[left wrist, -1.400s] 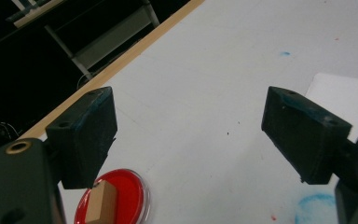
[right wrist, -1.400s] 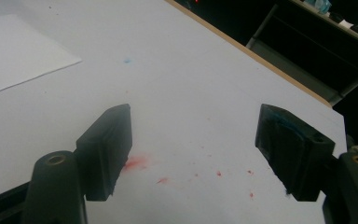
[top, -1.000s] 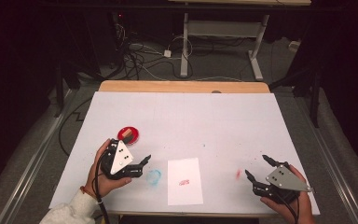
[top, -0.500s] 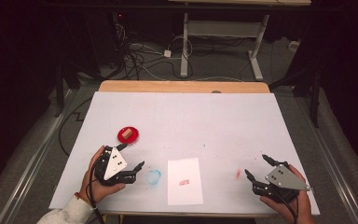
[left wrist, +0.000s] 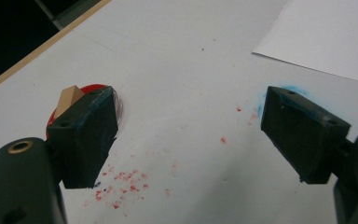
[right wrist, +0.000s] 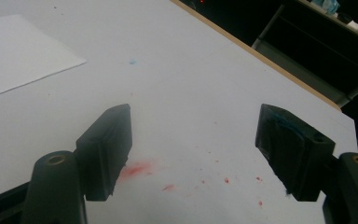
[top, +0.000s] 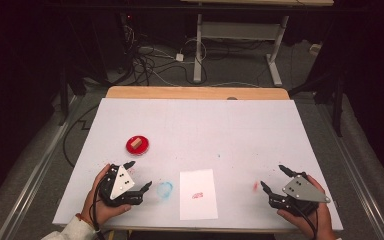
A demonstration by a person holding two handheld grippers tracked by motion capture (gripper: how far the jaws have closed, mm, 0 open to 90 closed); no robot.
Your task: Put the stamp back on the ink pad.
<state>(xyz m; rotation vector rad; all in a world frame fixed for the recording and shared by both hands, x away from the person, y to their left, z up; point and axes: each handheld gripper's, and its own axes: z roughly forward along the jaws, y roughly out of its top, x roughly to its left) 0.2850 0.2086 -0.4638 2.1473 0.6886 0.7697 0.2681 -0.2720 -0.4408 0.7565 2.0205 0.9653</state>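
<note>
A round red ink pad (top: 137, 145) carries a small wooden stamp (top: 137, 142) on the left half of the table; in the left gripper view the wooden stamp (left wrist: 70, 97) peeks from behind the left jaw. A white paper sheet (top: 198, 194) with a small red stamp mark (top: 197, 195) lies near the front edge; the sheet's corner (left wrist: 326, 37) is at upper right in the left gripper view. My left gripper (top: 140, 176) rests open just in front of the ink pad. My right gripper (top: 275, 178) is open at the front right, nothing between its jaws.
A blue smear (top: 164, 189) marks the white table cover (top: 220, 130) between my left gripper and the sheet. Red ink flecks (top: 255, 186) lie by my right gripper. A wooden strip (top: 195, 93) edges the far side. Cables and desk legs stand on the floor beyond.
My left gripper has drawn back toward the front edge, away from the red ink pad, leaving the pad and wooden stamp uncovered. The right gripper has stayed put.
</note>
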